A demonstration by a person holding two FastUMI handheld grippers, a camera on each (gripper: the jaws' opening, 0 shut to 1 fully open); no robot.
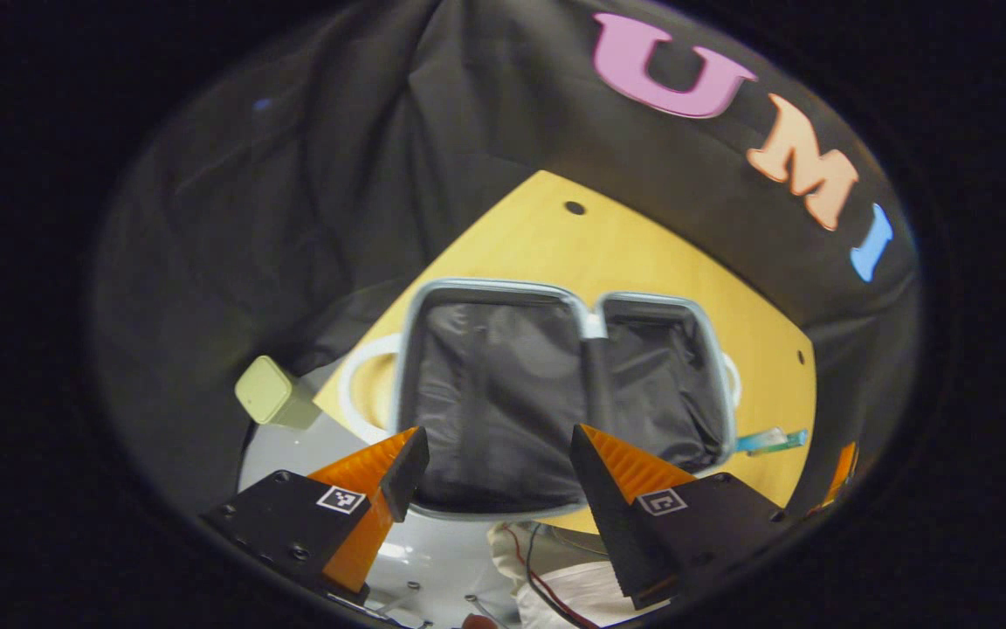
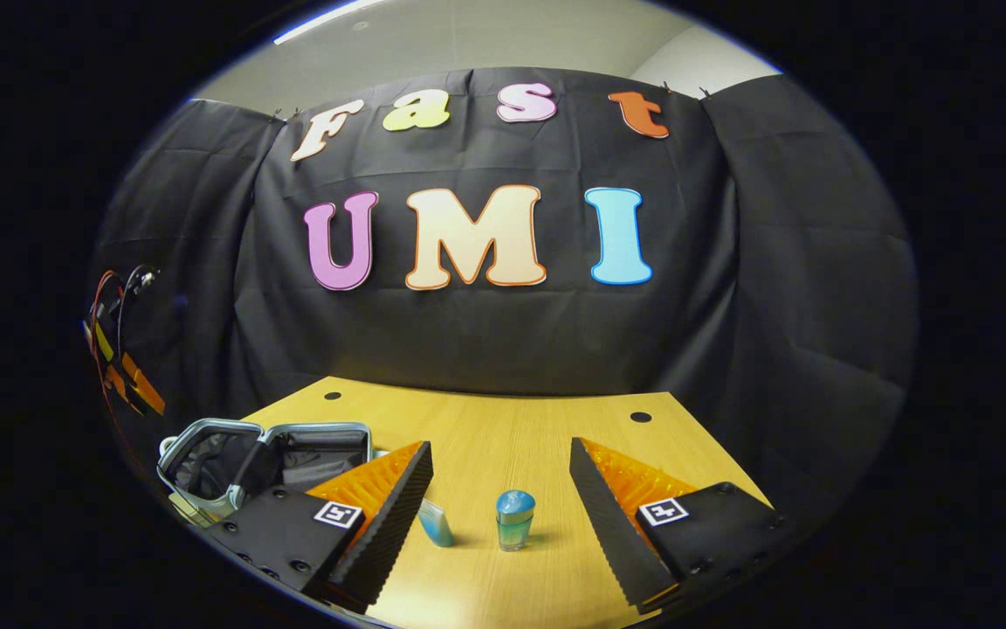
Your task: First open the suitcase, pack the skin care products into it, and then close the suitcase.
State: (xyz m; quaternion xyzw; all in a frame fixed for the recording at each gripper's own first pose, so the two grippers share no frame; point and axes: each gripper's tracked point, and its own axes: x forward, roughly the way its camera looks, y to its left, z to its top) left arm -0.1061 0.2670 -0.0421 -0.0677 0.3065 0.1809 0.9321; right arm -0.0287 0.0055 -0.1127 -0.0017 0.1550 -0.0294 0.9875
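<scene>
The suitcase (image 1: pixel 503 384) lies open on the wooden table (image 1: pixel 555 245), both halves lined in black, its rim pale grey. My left gripper (image 1: pixel 496 437) hovers open above its near edge with nothing between the fingers. In the right gripper view the suitcase (image 2: pixel 267 459) sits at the far left. A small bottle with a blue cap (image 2: pixel 515 519) stands on the table ahead of my open right gripper (image 2: pixel 499 447). A blue tube (image 2: pixel 436 524) lies beside it, partly hidden by the left finger. A teal tube (image 1: pixel 769 439) lies to the right of the suitcase.
A pale green boxy object (image 1: pixel 267 395) sits off the suitcase's left side, next to a white ring-shaped part (image 1: pixel 361 384). Black cloth walls close in the table on all sides. Bare wood (image 2: pixel 538 437) stretches behind the bottle. Red and black wires (image 1: pixel 538 568) run below the left gripper.
</scene>
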